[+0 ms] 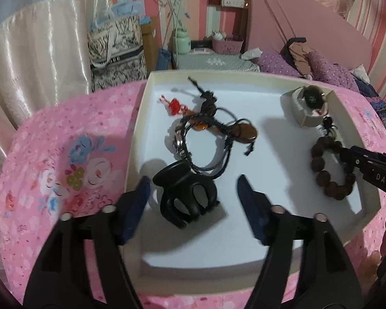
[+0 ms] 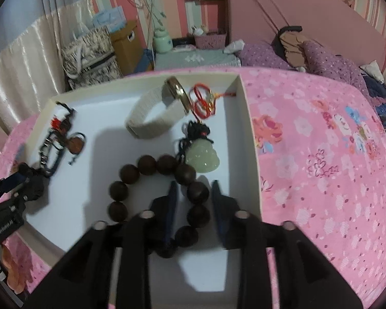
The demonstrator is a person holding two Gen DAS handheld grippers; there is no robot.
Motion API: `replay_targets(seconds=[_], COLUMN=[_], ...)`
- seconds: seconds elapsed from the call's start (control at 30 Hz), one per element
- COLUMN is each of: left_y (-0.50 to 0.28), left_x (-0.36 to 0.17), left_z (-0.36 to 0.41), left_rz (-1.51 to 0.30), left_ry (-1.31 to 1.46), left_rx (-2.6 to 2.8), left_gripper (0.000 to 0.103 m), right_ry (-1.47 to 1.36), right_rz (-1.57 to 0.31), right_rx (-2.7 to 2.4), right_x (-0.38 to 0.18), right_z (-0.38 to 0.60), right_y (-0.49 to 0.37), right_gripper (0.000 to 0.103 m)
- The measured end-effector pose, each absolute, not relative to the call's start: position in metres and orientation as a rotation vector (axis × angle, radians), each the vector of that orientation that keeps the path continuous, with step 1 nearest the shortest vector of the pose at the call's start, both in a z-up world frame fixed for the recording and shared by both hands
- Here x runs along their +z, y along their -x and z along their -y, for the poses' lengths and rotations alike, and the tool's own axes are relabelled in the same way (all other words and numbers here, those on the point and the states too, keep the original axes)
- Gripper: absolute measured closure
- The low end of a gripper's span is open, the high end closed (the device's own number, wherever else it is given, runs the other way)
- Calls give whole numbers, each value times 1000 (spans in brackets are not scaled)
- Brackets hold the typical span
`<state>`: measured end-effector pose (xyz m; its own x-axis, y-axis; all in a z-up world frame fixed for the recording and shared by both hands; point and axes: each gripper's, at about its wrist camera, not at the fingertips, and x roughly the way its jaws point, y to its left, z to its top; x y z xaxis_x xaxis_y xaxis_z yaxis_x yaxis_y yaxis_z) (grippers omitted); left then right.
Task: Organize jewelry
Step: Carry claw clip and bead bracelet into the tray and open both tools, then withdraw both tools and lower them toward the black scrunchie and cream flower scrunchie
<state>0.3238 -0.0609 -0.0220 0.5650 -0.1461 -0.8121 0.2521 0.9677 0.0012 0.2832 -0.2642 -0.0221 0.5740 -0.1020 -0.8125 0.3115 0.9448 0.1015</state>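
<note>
One hair claw (image 1: 185, 198), one bead bracelet (image 2: 164, 195).

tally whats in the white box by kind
hair claw clip: 1
wooden bead bracelet: 1
black cord bracelets with amber stones, tangled, count unclear: 1 bundle
watch: 1
jade pendant: 1
red charm: 1
red rings: 1 set
total: 7

Dark bead bracelet (image 2: 164, 195), jade pendant (image 2: 204, 155) and black claw clip (image 1: 185, 197) lie in white box (image 1: 146, 118).
</note>
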Motion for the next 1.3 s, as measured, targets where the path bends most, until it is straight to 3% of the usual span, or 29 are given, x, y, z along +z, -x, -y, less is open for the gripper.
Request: replay_targets(seconds=[0.1, 0.3, 0.47, 0.53, 0.9, 1.3], left_y=[-311, -281, -248, -235, -174, -135], left_x=[-7, 22, 34, 37, 37, -4], left_z=[65, 57, 44, 39, 48, 53], left_rz=[-908, -829, -808, -806, -837, -890], left_ry=[-131, -133, -139, -133, -134, -133], left_rx=[-245, -241, -230, -222, -239, -276], left_gripper=[27, 3, 3, 3, 3, 3], right_ry=[-214, -153, -128, -127, -211, -128], right_rz=[-874, -794, -758, -743, -692, -719], right_rx=[-241, -267, -286, -292, -298, -351], right_x=[-5, 27, 47, 52, 48, 10], right_z=[259, 250, 248, 248, 257, 251], right_y=[-274, -249, -218, -204, -121, -69], right_gripper=[53, 29, 25, 14, 13, 13])
